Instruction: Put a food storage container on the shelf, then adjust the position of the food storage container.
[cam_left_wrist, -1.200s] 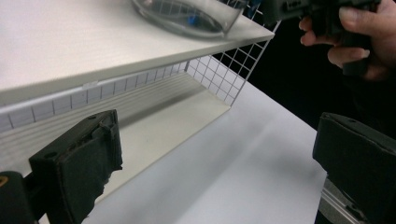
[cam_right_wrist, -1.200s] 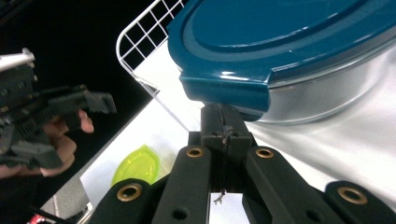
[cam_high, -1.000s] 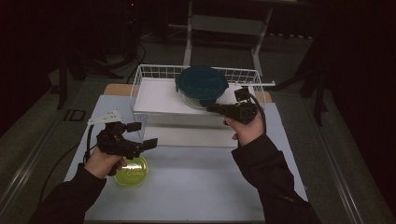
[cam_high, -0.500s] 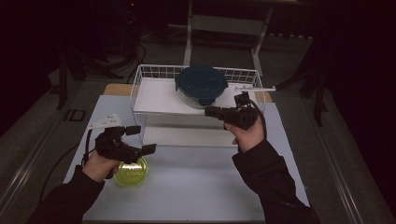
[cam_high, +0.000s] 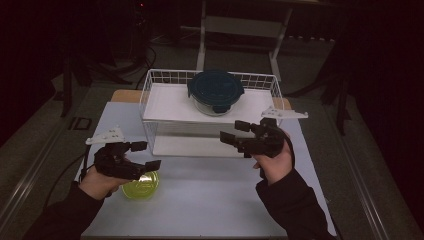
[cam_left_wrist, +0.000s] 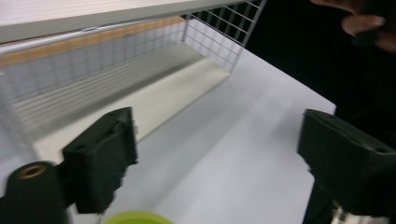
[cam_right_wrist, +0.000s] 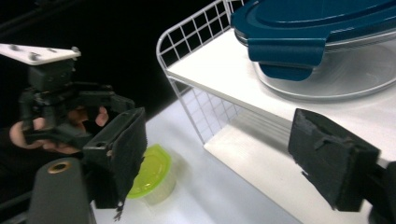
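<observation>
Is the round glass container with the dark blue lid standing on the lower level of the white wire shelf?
No, the round glass container with the dark blue lid stands on the top board of the white wire shelf.

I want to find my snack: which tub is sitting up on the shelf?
The big glass tub with the dark blue lid sits on the wire shelf. The small yellow-green tub sits down on the table.

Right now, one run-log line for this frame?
left gripper: open, above yellow-lidded cup | right gripper: jaws just opened, empty, before wire rack | blue-lidded glass container: on rack's top shelf
</observation>
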